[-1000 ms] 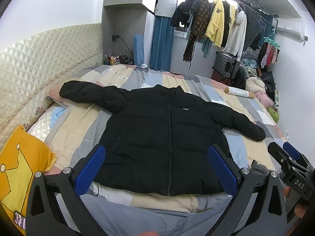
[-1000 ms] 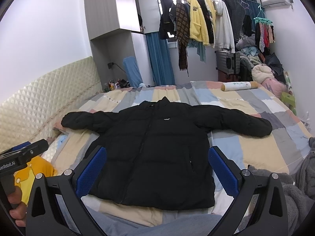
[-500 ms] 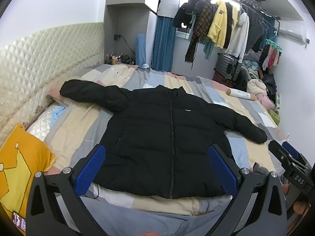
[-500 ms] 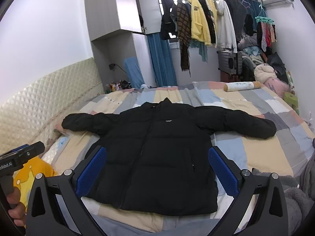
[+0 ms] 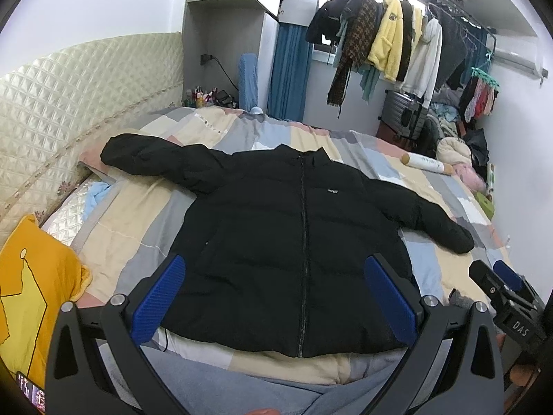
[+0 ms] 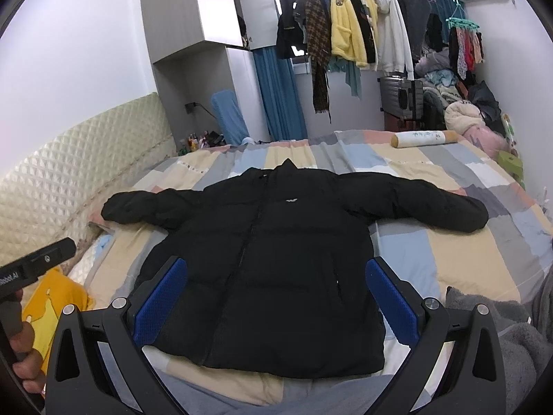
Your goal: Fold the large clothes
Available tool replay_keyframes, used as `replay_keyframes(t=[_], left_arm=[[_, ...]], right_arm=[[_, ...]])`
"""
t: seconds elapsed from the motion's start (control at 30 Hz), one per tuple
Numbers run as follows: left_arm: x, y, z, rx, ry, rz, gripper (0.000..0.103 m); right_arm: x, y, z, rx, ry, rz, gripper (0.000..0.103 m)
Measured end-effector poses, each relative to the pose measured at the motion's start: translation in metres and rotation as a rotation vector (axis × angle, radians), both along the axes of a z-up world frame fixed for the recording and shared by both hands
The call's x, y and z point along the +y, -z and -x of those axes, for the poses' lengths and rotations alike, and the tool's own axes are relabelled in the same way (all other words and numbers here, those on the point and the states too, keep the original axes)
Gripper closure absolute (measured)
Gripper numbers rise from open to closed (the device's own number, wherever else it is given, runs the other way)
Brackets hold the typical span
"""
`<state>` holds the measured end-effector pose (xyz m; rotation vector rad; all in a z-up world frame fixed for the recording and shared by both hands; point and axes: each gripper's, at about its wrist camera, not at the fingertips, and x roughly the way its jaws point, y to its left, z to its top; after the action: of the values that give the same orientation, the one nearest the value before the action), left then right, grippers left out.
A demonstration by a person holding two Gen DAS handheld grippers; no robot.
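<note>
A black puffer jacket (image 5: 276,242) lies flat, front up and zipped, on the patchwork bed, sleeves spread to both sides; it also shows in the right wrist view (image 6: 269,259). My left gripper (image 5: 276,297) is open and empty, held above the jacket's hem. My right gripper (image 6: 276,297) is open and empty, also above the hem. The right gripper's body shows at the right edge of the left wrist view (image 5: 501,297); the left gripper's body shows at the left edge of the right wrist view (image 6: 34,266).
A patchwork quilt (image 5: 131,228) covers the bed. A yellow pillow (image 5: 24,290) lies at the near left, a quilted headboard (image 5: 69,110) on the left, a rolled bolster (image 6: 425,138) at the far right. Clothes hang on a rail (image 6: 349,34) behind. Grey fabric (image 6: 518,339) lies near right.
Both grippers have tilted slightly, so the jacket sits a little lower in both views. The jacket has not moved. Both grippers stay open.
</note>
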<state>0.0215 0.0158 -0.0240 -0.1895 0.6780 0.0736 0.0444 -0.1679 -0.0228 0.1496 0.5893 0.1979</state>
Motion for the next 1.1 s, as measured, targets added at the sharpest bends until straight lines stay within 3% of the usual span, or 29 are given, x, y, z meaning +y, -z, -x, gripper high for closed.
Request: replay_keyframes(t=[0.4, 0.7, 0.97, 1.1], left_arm=[[-0.004, 0.012, -0.008, 0.023, 0.003, -0.012, 0.000], [-0.017, 0.009, -0.029, -0.007, 0.052, -0.026, 0.000], [-0.022, -0.015, -0.061, -0.080, 0.103, -0.049, 0.000], [-0.015, -0.014, -0.090, -0.119, 0.134, -0.027, 0.000]], right_arm=[[-0.002, 0.007, -0.004, 0.018, -0.003, -0.006, 0.000], [-0.004, 0.006, -0.016, 0.012, 0.001, 0.005, 0.000], [-0.022, 0.010, -0.064, 0.012, 0.043, 0.001, 0.000], [-0.036, 0.012, -0.086, 0.004, 0.071, -0.009, 0.000]])
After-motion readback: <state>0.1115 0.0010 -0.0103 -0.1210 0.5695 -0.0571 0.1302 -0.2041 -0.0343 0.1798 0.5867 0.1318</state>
